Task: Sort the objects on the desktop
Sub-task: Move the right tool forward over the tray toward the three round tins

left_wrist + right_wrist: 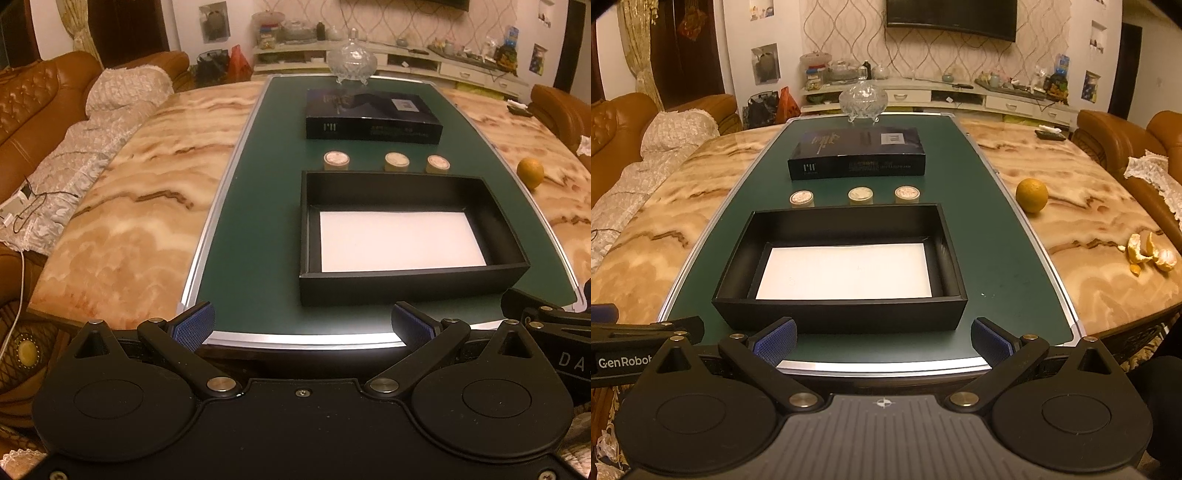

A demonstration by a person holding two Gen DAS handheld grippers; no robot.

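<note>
A marble-patterned tan table [1071, 221] is filling both views, its far edges running out of frame. On it a dark green board with a silver metal rim [258, 221] is lying, its near edge partly hidden behind the grippers. An open black rectangular box with a white lining sheet [402, 240] is sitting near the board's front edge. Beyond it a closed dark blue flat box [857, 153] is lying; its side is showing pale lettering too blurred to read. Between the two boxes three small round cream-lidded tins [397, 161] are standing in a row, their lower parts hidden behind the open box's far wall. A clear cut-glass lidded bowl [863, 98] is standing at the board's far end. A round orange fruit [1031, 195] is resting on the marble, with orange peel pieces [1148, 253] nearer the right.

The left gripper [303, 325] and the right gripper [884, 341] are hovering over the board's front edge, each spread wide and holding nothing. The left gripper's body, seen from the right camera, is reading "GenRobot", cut off.
</note>
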